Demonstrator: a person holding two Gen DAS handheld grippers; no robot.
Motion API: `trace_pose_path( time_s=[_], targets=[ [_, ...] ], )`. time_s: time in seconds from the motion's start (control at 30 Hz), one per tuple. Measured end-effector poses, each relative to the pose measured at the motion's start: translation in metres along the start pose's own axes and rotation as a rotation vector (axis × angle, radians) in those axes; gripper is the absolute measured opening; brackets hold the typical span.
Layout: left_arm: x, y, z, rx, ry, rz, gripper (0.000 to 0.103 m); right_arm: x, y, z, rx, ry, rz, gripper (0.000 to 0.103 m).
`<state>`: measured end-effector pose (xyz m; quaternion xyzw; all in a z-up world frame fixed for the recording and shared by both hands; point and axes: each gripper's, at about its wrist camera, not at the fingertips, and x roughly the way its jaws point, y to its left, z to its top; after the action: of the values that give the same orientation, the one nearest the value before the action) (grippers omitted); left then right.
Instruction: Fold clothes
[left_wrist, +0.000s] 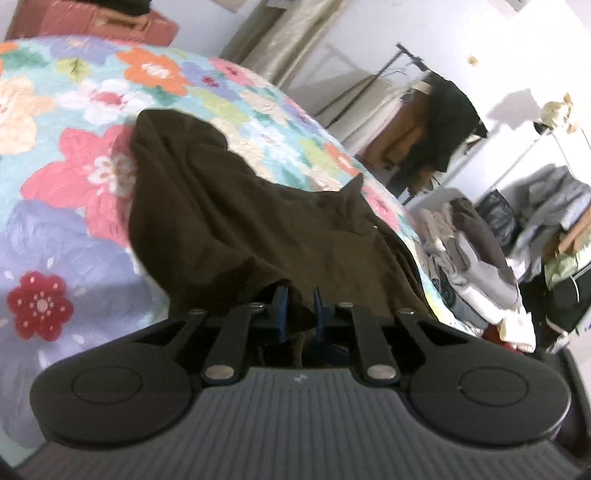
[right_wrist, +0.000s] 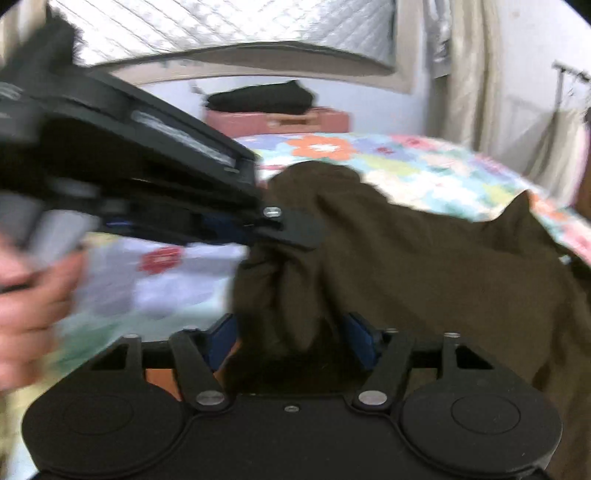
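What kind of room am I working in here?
Most likely a bedroom: the dark brown garment lies on a bed with a floral quilted bedspread, and a clothes rack hung with garments stands beside heaped laundry.

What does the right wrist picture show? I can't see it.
The right gripper has bunched dark brown cloth between its blue fingers, over a flowery bedspread. The left gripper, in a hand, reaches the same cloth.
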<state>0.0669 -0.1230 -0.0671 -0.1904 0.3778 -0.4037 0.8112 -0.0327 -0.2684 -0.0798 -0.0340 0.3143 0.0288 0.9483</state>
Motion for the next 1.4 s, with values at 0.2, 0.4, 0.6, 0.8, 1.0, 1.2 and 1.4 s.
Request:
trace_pose_path(
  time_s=[0.2,0.4,0.6,0.8,1.0,1.2,1.4],
  targets=[
    [-0.022,-0.004,0.005,0.108,-0.064,0.153,0.014,0.002,-0.061,0.003,0.379,-0.062,0.08,0.007],
    [-0.024,-0.022,0.001,0.29,-0.038,0.215,0.036,0.0,-0.113,-0.007,0.704,-0.079,0.302,0.007],
    [-0.017,-0.041,-0.007,0.359,-0.072,0.149,0.059,-0.002,-0.106,-0.003,0.703,-0.058,0.416,0.007],
    [-0.001,-0.029,-0.006,0.299,-0.023,0.15,0.003,0.007,-0.089,0.004,0.59,-0.014,0.418,0.008],
    [-0.018,-0.028,-0.002,0.327,-0.14,0.337,0.003,0.004,-0.074,0.005,0.485,0.016,0.319,0.015],
    [-0.023,-0.019,0.003,0.292,-0.19,0.386,0.003,0.005,-0.025,0.01,0.222,0.112,0.203,0.062],
    [-0.073,-0.042,0.005,0.324,-0.523,0.551,0.002,0.019,0.025,0.004,-0.091,0.162,-0.035,0.056]
  ],
)
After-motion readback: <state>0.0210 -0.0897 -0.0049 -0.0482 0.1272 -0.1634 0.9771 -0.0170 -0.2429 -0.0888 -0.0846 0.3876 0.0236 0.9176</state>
